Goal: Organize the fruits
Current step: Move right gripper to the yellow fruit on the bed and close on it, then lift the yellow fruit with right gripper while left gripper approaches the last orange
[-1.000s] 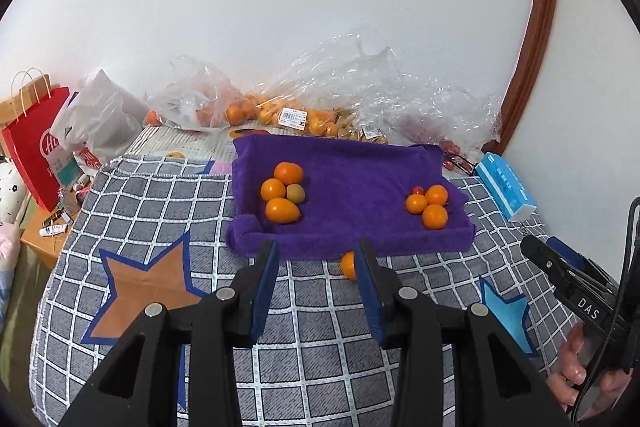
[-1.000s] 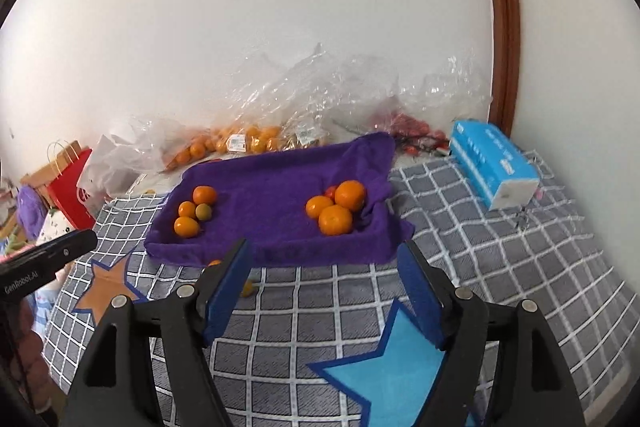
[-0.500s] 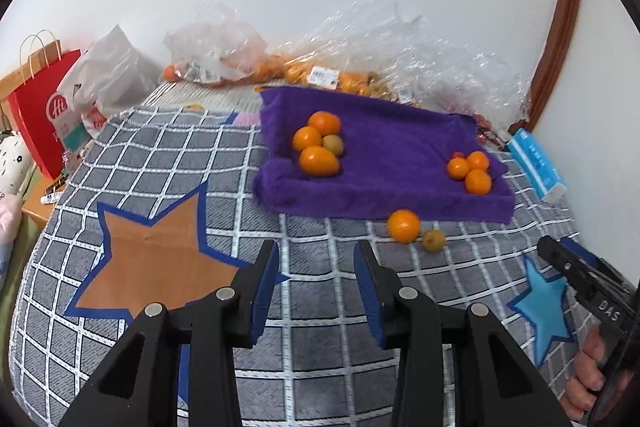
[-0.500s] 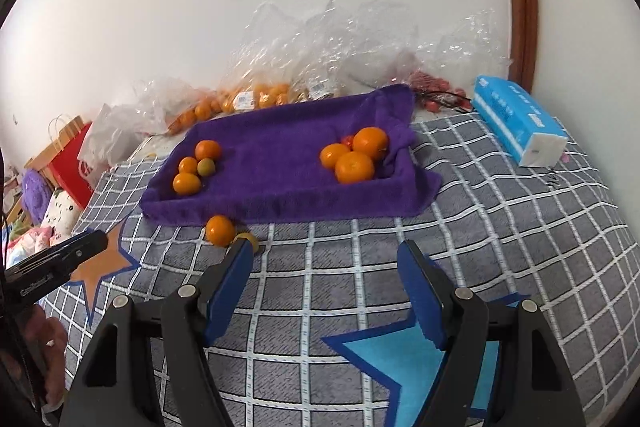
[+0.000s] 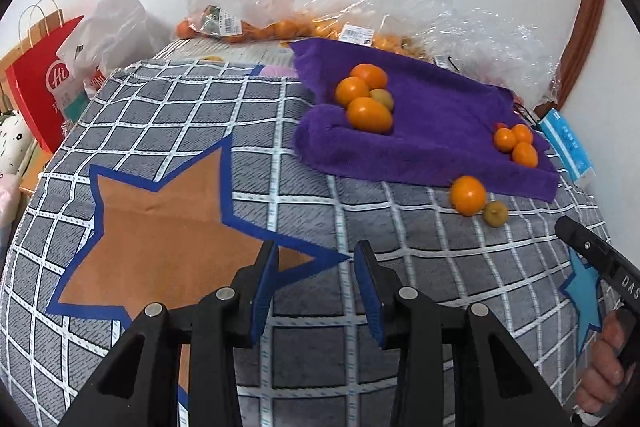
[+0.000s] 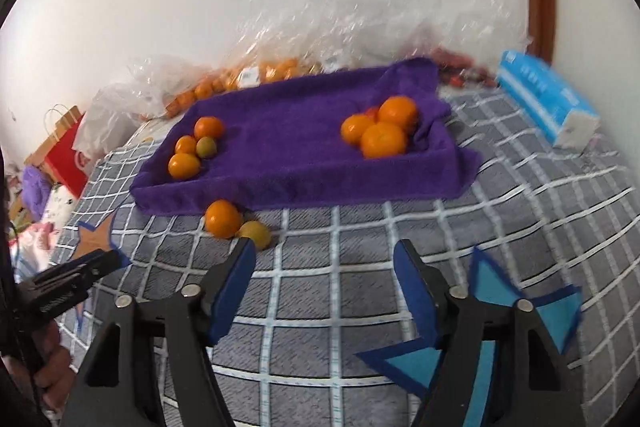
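A purple towel [image 5: 432, 131] [image 6: 296, 131] lies on the checked blanket, with a cluster of oranges and one greenish fruit [image 5: 362, 99] at its left end and a second orange cluster [image 5: 516, 143] at its right end. In front of the towel, on the blanket, a loose orange [image 5: 467, 195] [image 6: 223, 218] touches a small yellow-green fruit [image 5: 495, 213] [image 6: 256, 234]. My left gripper [image 5: 316, 247] hovers over the brown star with a narrow gap and nothing in it. My right gripper [image 6: 325, 247] stands just right of the small fruit, its jaws closing on nothing.
A blue tissue box [image 6: 544, 107] lies right of the towel. Clear plastic bags of fruit [image 5: 280, 23] line the wall behind it. A red paper bag [image 5: 40, 87] stands at the far left, off the blanket's edge. A hand [image 5: 604, 375] holds the right gripper.
Both grippers have sunk toward the blanket and tipped further down. The loose orange and small fruit now show clear of the left fingers. The right jaws have narrowed slightly.
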`<action>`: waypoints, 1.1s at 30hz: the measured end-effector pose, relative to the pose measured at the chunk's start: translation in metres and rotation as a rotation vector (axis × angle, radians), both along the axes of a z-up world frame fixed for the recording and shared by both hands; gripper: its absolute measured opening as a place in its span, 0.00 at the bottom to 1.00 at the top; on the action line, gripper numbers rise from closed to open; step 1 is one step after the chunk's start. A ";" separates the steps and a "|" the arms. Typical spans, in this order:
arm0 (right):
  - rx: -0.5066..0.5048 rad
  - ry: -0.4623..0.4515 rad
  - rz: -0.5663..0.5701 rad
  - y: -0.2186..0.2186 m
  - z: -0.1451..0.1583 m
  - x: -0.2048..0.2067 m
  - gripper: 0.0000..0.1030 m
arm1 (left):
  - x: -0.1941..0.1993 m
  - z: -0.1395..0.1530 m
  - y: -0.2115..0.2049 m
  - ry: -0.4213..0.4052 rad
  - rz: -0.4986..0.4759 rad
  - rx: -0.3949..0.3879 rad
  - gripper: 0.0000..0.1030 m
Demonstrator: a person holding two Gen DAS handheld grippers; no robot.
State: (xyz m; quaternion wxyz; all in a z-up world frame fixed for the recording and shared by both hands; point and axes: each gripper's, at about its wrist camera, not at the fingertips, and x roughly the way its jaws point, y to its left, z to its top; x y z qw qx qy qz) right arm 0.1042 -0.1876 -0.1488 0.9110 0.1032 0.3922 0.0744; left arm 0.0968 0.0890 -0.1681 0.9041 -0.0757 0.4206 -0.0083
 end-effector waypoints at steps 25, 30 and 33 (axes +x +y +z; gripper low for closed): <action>-0.087 0.055 0.152 0.070 -0.028 0.049 0.28 | 0.005 -0.012 0.030 -0.032 0.007 -0.152 0.36; -0.111 0.027 0.149 0.065 -0.026 0.042 0.25 | 0.002 -0.013 0.035 -0.037 0.024 -0.183 0.30; -0.114 0.016 0.142 0.055 -0.025 0.037 0.25 | 0.000 -0.010 0.028 -0.034 0.015 -0.144 0.30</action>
